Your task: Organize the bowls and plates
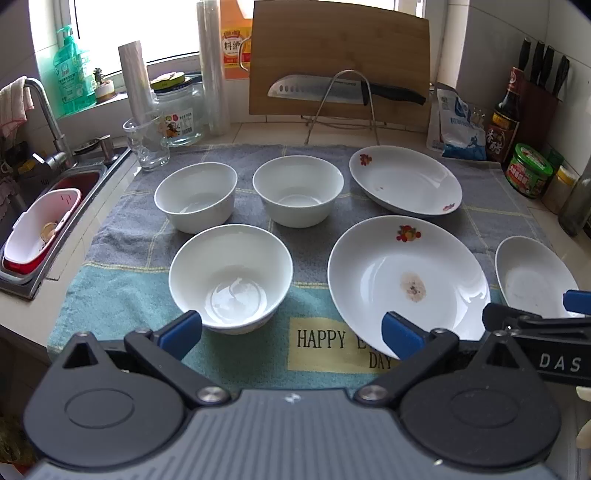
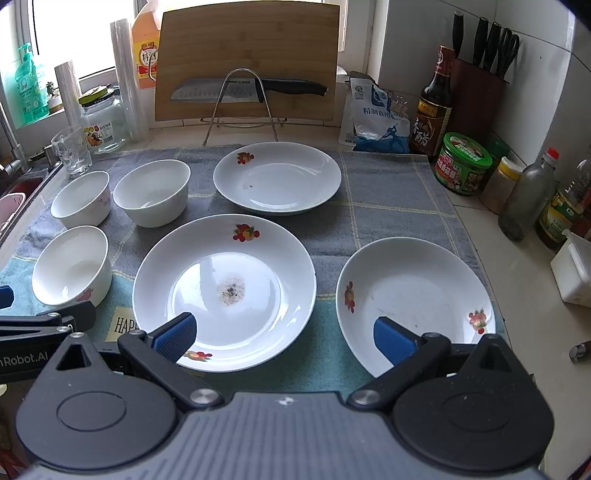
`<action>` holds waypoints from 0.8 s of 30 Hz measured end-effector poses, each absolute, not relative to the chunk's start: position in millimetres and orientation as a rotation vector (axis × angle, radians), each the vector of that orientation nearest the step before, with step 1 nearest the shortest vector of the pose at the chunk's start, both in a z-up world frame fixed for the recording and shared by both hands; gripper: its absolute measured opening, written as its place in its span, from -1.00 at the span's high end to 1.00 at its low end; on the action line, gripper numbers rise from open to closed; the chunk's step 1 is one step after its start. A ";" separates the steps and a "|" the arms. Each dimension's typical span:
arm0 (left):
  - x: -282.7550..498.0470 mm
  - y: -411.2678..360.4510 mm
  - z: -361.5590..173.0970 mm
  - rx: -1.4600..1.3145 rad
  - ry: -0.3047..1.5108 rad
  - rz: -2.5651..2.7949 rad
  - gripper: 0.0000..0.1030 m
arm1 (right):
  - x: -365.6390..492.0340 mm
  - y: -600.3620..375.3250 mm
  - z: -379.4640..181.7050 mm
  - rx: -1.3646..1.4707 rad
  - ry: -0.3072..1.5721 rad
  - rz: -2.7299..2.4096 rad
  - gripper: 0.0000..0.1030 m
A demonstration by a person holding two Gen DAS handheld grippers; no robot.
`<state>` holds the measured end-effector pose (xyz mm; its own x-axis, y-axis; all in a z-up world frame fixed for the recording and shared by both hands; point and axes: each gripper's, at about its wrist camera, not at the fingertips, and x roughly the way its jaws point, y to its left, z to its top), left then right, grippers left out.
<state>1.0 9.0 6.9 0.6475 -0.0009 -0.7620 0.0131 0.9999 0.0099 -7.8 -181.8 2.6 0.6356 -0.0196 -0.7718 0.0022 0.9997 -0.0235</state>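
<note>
The left gripper [image 1: 291,334] and the right gripper [image 2: 284,338] hover side by side with fingers spread wide, empty, above the near edge of the towel [image 1: 110,291].

Two forward wrist views, shared towel [image 1: 122,280]

Daylight pours in from the window [image 1: 110,29] at my eleven o'clock, blown out to pure white. It leaves soft glare on the nearest plate [image 2: 225,291] and bowl [image 1: 231,277], with faint shadows. Both views are sharp at the center; the fisheye bends the edges and darkens the corners.
</note>
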 end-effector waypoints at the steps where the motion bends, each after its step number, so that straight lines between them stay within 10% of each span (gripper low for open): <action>1: 1.1 9.1 6.9 0.015 0.866 -0.008 -0.99 | -7.5 -181.3 2.8 -0.021 0.881 -0.012 -1.00; 24: 5.8 9.1 8.2 0.020 0.867 -0.006 -0.99 | -5.0 -180.1 2.9 -0.020 0.883 -0.011 -1.00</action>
<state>5.8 9.1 8.2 0.6475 0.0029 -0.7621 0.0130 0.9998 0.0148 -5.0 -180.1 2.9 0.6350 -0.0183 -0.7723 0.0015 0.9997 -0.0224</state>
